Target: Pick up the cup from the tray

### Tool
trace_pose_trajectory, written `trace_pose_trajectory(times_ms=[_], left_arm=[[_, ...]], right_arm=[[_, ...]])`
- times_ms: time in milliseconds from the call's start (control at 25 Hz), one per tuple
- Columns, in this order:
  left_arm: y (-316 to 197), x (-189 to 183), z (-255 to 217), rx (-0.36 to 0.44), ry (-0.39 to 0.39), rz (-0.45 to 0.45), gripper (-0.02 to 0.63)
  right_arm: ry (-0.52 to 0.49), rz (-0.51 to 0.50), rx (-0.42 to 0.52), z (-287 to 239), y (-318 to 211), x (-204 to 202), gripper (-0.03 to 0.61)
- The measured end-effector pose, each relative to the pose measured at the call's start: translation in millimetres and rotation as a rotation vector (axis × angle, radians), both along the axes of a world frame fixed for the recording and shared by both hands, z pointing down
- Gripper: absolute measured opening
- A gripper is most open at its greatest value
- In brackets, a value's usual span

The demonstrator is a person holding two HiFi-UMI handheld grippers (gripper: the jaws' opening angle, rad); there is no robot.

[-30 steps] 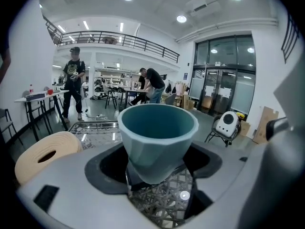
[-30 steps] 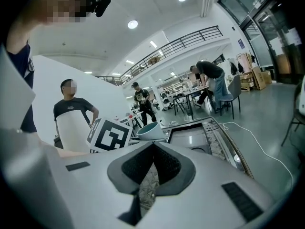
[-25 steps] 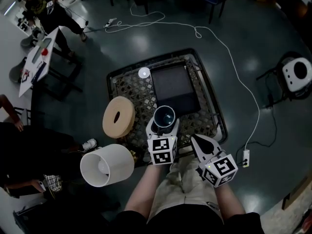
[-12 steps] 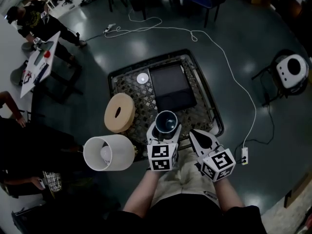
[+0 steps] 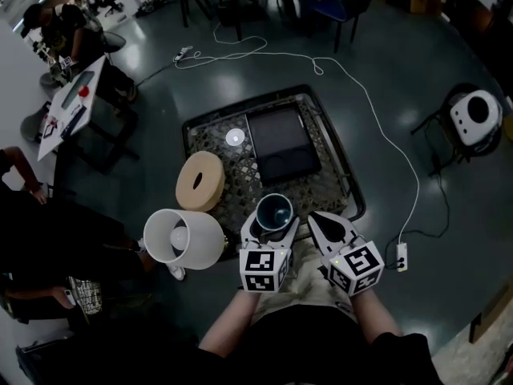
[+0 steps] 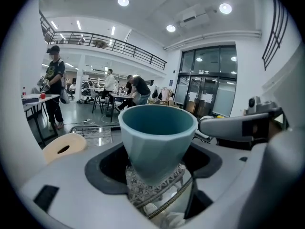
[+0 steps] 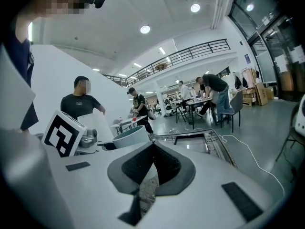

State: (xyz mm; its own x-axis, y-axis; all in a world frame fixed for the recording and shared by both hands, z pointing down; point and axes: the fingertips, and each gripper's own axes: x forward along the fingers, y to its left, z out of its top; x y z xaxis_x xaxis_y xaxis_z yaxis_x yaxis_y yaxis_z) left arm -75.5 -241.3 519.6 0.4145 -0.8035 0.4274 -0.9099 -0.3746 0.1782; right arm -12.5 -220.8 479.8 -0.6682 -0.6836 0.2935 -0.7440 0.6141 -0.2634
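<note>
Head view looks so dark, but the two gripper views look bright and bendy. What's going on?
Head view: dim, with pale ceiling-light glare on the shiny floor and black corners from the round lens. Left gripper view: brightly lit, the cup sharp, the balcony railing bowed by the wide lens. Right gripper view: bright too, lines curved near the edges, with mosaic patches laid over faces.

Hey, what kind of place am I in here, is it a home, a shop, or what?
Most likely a big open lab or workshop hall, not a home: a railed mezzanine runs overhead, people work at tables, and a power strip lies on the glossy floor.
</note>
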Motion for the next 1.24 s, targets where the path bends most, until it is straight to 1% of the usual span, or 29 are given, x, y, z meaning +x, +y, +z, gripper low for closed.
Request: trace_pose_trajectory(times_ms=[360,680,1240], left_arm=[[14.0,-8.7,-15.3,0.034,0.008,-0.013,0.364],[17.7,-11.5,-22.8,0.049,0.006,-0.014,0.364],[13.9,-11.5,-26.8,0.064,0.01,-0.015,0.364]], right_arm=[[0.04,-0.016,0.032,-5.4,13.7,-3.0,0.011],[0.052,-0.026,0.057,-11.7,15.6,-5.4,0.011],[0.059,-0.037,0.07,-13.7,13.0,-5.6,0.011]])
